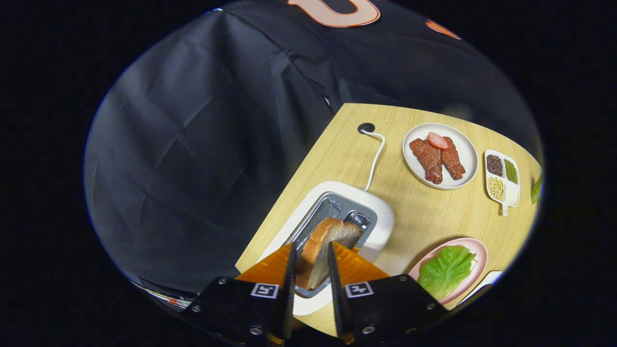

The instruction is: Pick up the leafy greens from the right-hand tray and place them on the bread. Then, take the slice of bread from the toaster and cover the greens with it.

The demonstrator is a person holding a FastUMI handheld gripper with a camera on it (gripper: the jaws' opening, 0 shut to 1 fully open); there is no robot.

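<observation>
The gripper (311, 258) is closed on the slice of bread (322, 250), one finger pressed against each flat face, and the slice hangs tilted above the toaster (381, 217), seemingly clear of its slots, though the overlap makes that hard to judge. Right of the toaster sits a pink plate (475, 248) with the leafy greens (444, 271) spread across it. A white cord (375, 164) runs from the toaster's far side to a hole in the wooden table (424, 212). Farther right of the toaster stand a white plate (462, 144) of meat (436, 159) and a divided dish (512, 193) of beans.
</observation>
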